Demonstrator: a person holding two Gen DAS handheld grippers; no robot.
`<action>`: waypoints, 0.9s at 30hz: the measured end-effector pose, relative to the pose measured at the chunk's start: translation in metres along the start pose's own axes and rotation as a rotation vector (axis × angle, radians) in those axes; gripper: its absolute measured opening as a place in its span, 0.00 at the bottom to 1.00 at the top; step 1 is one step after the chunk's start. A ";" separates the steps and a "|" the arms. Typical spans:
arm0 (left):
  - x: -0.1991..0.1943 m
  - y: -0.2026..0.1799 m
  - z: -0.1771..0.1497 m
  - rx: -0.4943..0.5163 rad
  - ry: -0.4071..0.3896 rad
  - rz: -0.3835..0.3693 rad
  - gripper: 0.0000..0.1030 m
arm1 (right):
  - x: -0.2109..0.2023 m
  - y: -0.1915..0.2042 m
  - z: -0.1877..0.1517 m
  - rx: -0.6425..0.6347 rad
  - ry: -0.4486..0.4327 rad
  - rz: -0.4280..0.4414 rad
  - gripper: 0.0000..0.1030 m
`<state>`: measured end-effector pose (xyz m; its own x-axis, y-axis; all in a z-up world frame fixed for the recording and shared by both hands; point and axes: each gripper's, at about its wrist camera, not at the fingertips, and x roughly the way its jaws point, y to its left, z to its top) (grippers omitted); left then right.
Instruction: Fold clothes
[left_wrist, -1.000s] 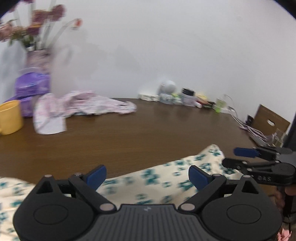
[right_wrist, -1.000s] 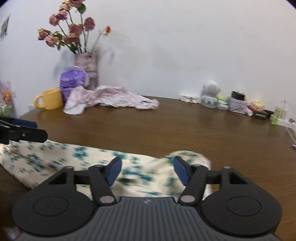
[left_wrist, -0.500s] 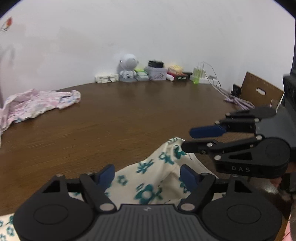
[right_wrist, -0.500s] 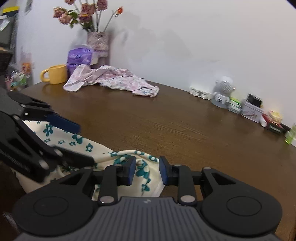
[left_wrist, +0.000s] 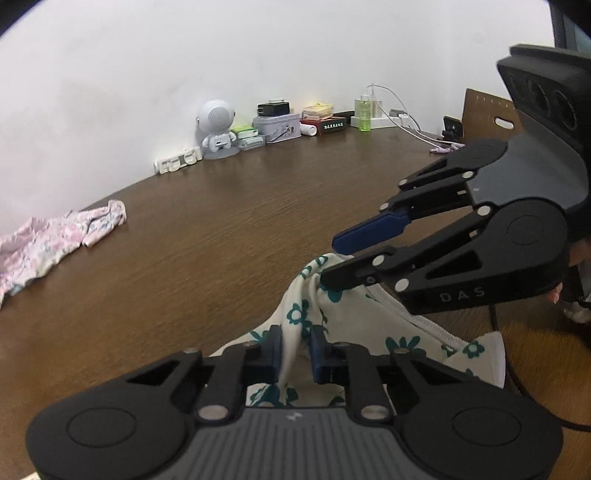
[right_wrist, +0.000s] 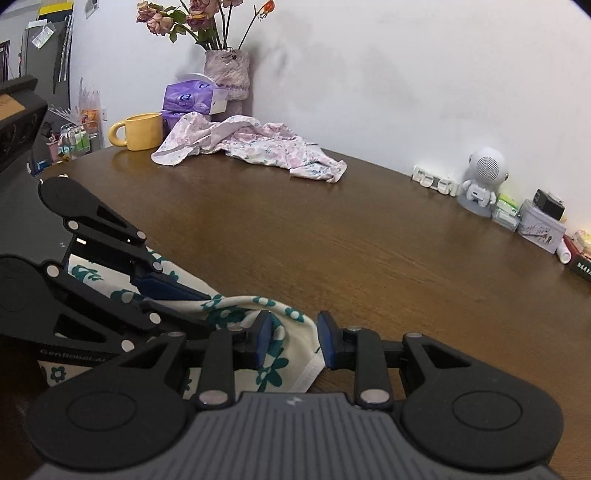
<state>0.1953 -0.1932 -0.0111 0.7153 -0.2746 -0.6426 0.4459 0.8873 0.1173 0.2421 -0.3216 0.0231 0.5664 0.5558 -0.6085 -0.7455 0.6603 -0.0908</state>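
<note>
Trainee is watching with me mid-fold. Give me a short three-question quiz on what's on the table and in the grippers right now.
1. True or false: the crumpled pink floral garment lies beside the yellow ceramic mug.
2. What sits between the pads of the left hand-held gripper and the right hand-held gripper?
A. cream garment with teal flowers
B. purple tissue pack
C. white cable
3. Fill in: the white astronaut-shaped figure stands at the far edge of the brown wooden table, against the white ____.

Key: 1 true. 2 A; both pairs of jaws have just been closing and now pinch it. 3 wall.
</note>
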 end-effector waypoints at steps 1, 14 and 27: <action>0.000 -0.001 -0.001 0.003 -0.003 0.002 0.14 | 0.001 0.001 0.000 0.000 0.003 0.000 0.26; -0.002 -0.001 -0.002 -0.003 -0.012 0.005 0.14 | 0.002 0.007 -0.003 -0.004 0.031 -0.014 0.27; -0.007 -0.005 -0.003 0.036 -0.037 0.008 0.13 | -0.003 0.013 -0.002 -0.013 0.043 -0.033 0.27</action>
<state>0.1866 -0.1942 -0.0091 0.7377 -0.2817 -0.6135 0.4588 0.8759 0.1495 0.2298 -0.3156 0.0224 0.5752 0.5115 -0.6383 -0.7313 0.6713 -0.1211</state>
